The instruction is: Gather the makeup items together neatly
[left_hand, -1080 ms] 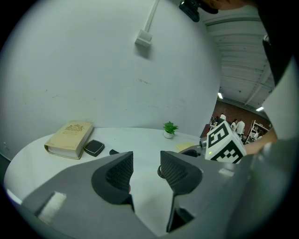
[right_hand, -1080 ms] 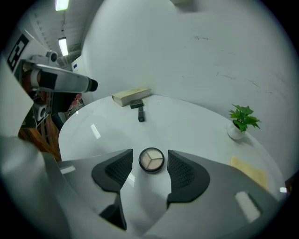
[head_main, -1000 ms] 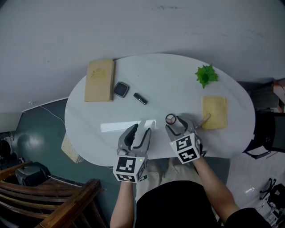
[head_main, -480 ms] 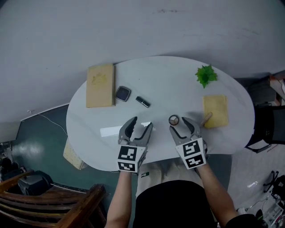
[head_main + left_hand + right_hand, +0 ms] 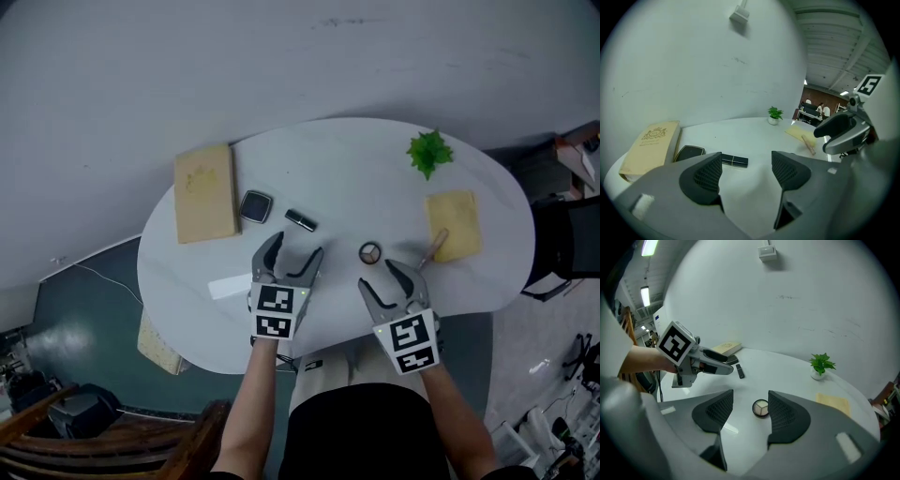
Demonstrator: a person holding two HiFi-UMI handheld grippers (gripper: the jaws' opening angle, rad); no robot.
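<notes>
The left tongs (image 5: 293,249) point forward and down with the marker cube facing up. Their jaws have just been opening and stand wide apart with nothing between the pads. The right tongs (image 5: 380,277) point likewise, jaws parted and gripping nothing. Both forearms (image 5: 246,412) reach forward, roughly parallel.

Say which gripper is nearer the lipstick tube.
Left. The left gripper, empty jaws just opened wider, sits short of the lipstick tube; the right gripper is farther right, by the compact.
</notes>
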